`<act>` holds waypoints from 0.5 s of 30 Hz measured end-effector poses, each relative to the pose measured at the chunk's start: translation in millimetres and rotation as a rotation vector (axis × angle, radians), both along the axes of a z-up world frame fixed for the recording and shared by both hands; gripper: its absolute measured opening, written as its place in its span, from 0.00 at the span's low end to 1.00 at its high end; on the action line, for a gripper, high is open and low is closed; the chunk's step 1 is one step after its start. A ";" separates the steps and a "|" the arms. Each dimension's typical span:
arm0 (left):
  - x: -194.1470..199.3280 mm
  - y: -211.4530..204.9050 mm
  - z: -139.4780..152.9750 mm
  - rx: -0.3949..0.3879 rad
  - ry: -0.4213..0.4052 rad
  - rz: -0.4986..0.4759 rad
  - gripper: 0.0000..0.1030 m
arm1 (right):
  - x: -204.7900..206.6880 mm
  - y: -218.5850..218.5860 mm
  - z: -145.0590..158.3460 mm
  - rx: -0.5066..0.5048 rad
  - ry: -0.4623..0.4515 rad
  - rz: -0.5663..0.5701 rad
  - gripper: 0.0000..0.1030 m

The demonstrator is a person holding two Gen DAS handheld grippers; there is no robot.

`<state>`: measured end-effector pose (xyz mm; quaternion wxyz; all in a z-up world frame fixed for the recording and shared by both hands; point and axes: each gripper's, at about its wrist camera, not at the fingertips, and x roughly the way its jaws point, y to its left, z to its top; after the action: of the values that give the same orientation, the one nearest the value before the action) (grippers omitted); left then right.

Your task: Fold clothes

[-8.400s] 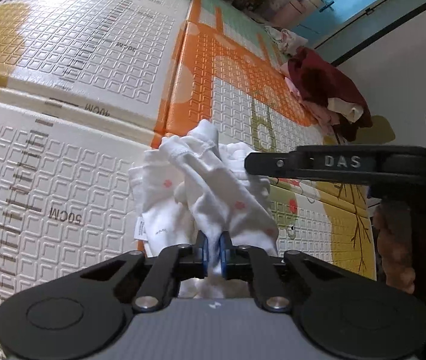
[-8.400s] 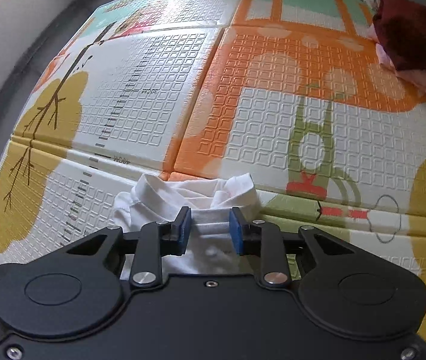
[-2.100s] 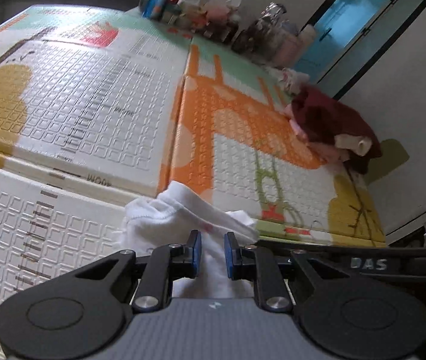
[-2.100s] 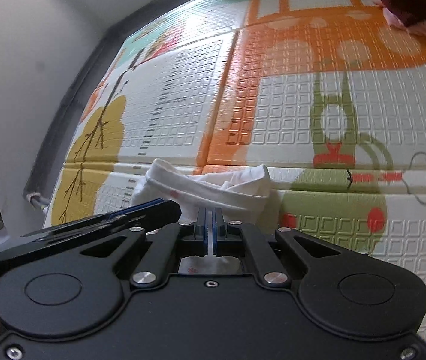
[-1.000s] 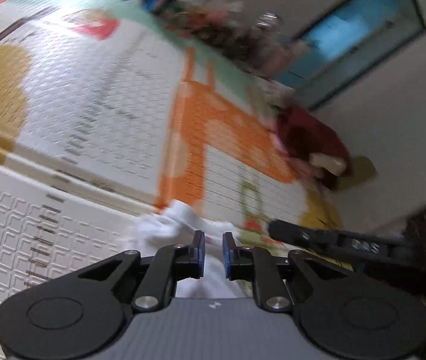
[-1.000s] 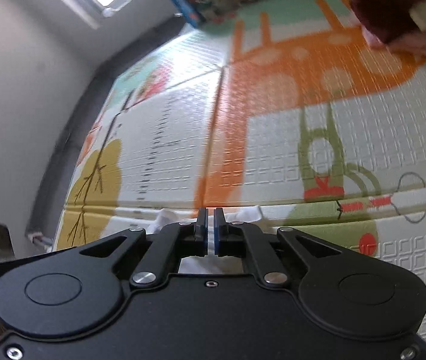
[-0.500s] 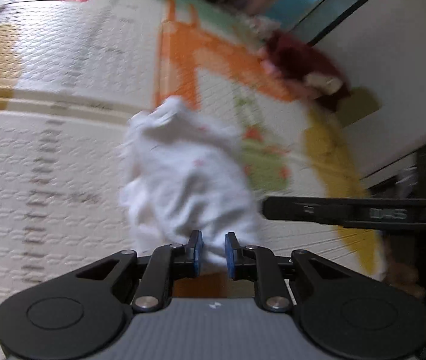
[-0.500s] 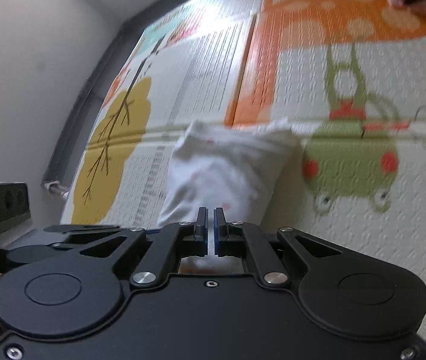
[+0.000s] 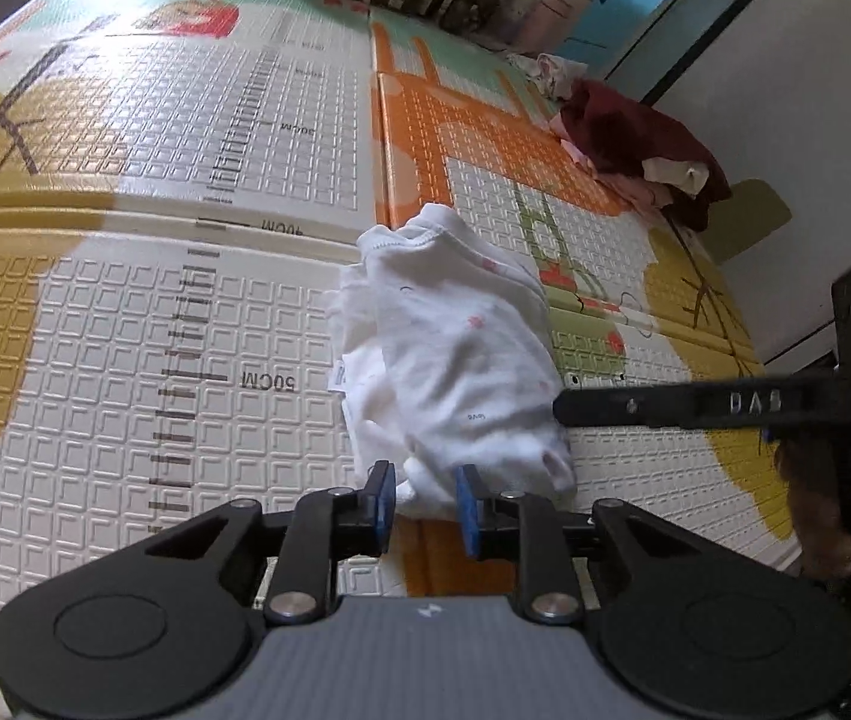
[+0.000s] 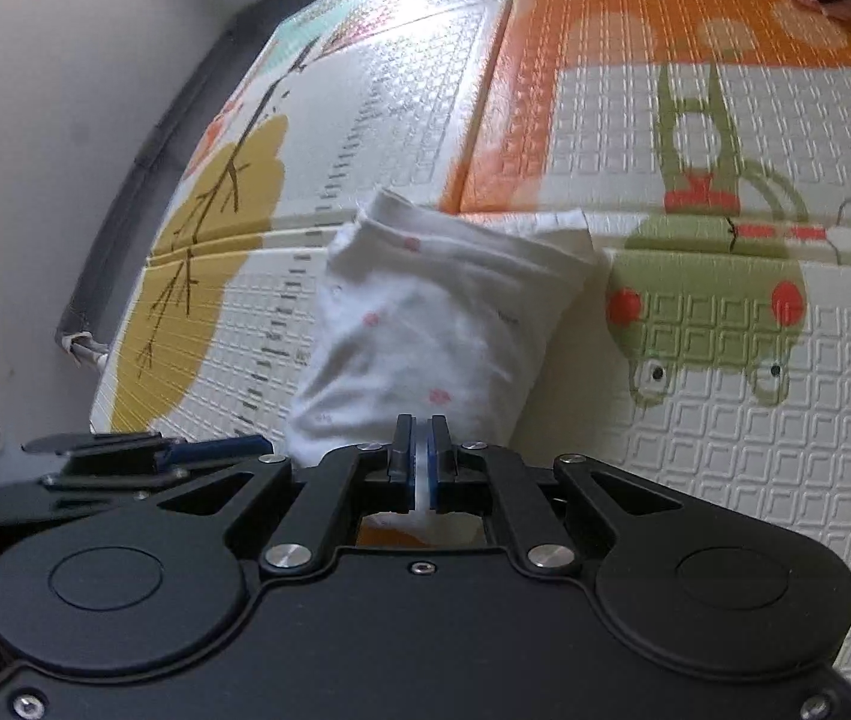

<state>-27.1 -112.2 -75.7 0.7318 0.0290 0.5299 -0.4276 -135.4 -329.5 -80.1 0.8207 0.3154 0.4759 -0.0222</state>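
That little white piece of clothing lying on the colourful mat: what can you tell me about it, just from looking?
The white garment is a small, soft knit piece with scattered pink dots, a stitched hem at its far end and a tag on one side. It lies bunched and roughly folded on the play mat, across a seam between panels. The right gripper pinches its near edge. The left gripper has just been opening; its pads now stand apart with the cloth's near corner between them.

Both wrist cameras looked steeply down along their fingers, close over the play mat, sharing the white garment
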 end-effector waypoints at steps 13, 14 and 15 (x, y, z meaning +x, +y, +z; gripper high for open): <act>-0.7 -12.7 -15.9 0.011 0.014 -0.003 0.17 | 17.1 7.2 3.7 -0.014 0.012 0.024 0.04; -0.1 -11.8 -15.7 0.008 0.019 0.000 0.17 | 16.4 6.8 4.8 -0.008 0.010 0.027 0.04; 0.4 -10.9 -15.5 0.005 0.023 0.002 0.16 | 14.8 7.1 6.5 0.008 0.002 0.043 0.04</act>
<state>-26.7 -123.1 -91.2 0.7260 0.0255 0.5392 -0.4260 -120.6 -322.4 -73.5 0.8193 0.3085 0.4833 -0.0031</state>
